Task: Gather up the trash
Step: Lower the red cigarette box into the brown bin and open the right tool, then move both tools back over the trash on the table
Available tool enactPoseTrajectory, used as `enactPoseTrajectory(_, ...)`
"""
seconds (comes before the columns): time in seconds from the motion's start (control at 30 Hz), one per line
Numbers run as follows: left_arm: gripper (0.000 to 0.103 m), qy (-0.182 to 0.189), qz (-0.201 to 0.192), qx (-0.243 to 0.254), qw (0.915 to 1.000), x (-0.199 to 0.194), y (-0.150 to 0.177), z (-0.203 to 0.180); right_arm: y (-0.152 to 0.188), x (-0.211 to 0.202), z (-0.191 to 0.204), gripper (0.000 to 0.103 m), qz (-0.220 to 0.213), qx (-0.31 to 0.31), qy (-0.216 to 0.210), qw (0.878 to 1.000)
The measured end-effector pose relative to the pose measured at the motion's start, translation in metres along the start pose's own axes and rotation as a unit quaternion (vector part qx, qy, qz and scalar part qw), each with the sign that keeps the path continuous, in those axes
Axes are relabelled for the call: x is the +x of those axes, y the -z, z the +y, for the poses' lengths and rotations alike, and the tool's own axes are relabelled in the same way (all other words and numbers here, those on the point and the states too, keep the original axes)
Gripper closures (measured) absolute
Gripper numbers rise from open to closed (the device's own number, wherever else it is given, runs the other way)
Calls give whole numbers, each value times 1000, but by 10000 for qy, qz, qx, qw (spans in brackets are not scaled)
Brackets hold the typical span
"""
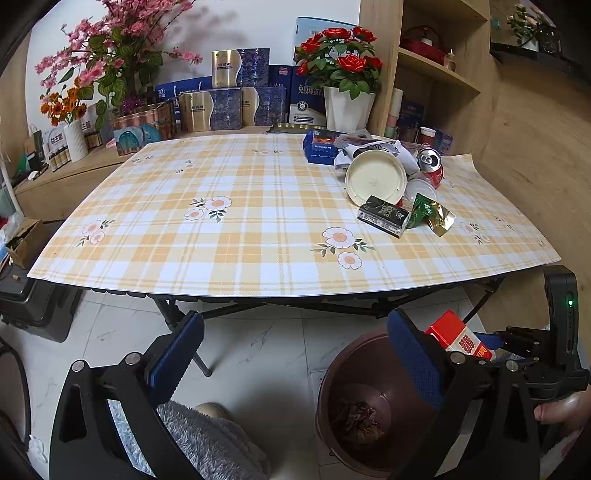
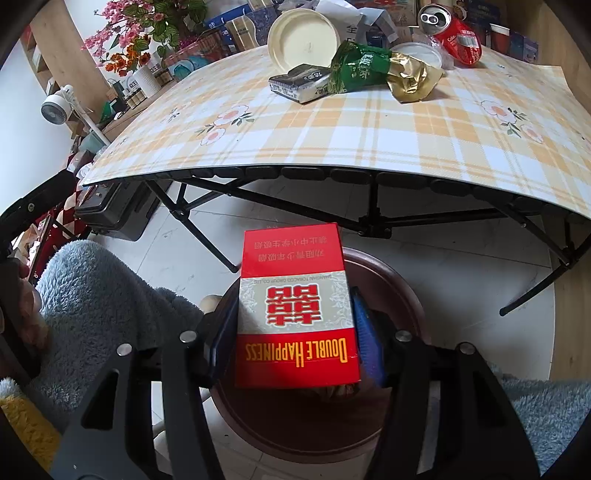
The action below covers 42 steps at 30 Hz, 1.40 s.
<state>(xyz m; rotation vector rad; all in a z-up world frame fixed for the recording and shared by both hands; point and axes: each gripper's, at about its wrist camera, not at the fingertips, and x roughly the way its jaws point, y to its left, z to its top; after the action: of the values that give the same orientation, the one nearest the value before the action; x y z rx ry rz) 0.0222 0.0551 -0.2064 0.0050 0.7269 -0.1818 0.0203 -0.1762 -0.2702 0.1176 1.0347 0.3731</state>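
Cigarette pack [image 2: 297, 314] pinched in right fingers [image 2: 365, 339] over bin [image 2: 399, 291]; left fingers [image 1: 177, 354] spread.

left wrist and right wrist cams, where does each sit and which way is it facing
Left wrist: on the left hand-held gripper, open, low before the table, facing its trash pile; a thumb and grey fleece show.
Right wrist: on the right hand-held gripper, shut on the red cigarette pack above the brown bin; fleece sleeve shows.
Shared: pack, bin, cream lid, red can.
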Motion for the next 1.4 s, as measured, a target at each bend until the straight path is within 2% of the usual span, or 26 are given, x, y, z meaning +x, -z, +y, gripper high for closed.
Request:
enactPoseTrajectory(0.1, 6, 3, 0, -4, 10000, 0, 0, 0, 0, 1, 2, 42, 24, -39, -32, 10000)
enactPoseTrajectory(0.17, 6, 4, 5, -16, 10000, 0, 0, 1, 0, -2, 6, 19, -47, -140, 6, 9999)
enactPoseTrajectory(0.37, 6, 7, -33, -127, 9999, -1, 0, 4, -4, -20, 9, 7, -498, -220, 169, 9984)
enactPoseTrajectory(0.57, 6, -12, -70, -301, 9995, -3, -1, 9, -10, -41, -3, 6, -1079, 10, 529, 9928)
enactPoseTrajectory(0.67, 6, 0, -101, -373, 9993, -4, -1, 12, -12, -45, -10, 6, -1162, 179, 582, 9914)
enactPoseTrajectory(0.77, 6, -30, -88, -447, 9990, -4, -1, 15, -13, -44, -14, 6, -1144, 279, 840, 9895)
enactPoseTrajectory(1.2, 6, -79, -205, -598, 9980, -10, -2, 20, -9, -48, -22, 6, -1198, 510, 625, 9895)
enactPoseTrajectory(1.33, 6, -137, -198, -614, 9978, -10, -2, 20, -9, -54, -30, 6, -1369, 739, 651, 9857)
enactPoseTrajectory(1.4, 6, -160, -202, -592, 9979, -10, -2, 20, -10, -53, -34, 6, -1331, 848, 530, 9860)
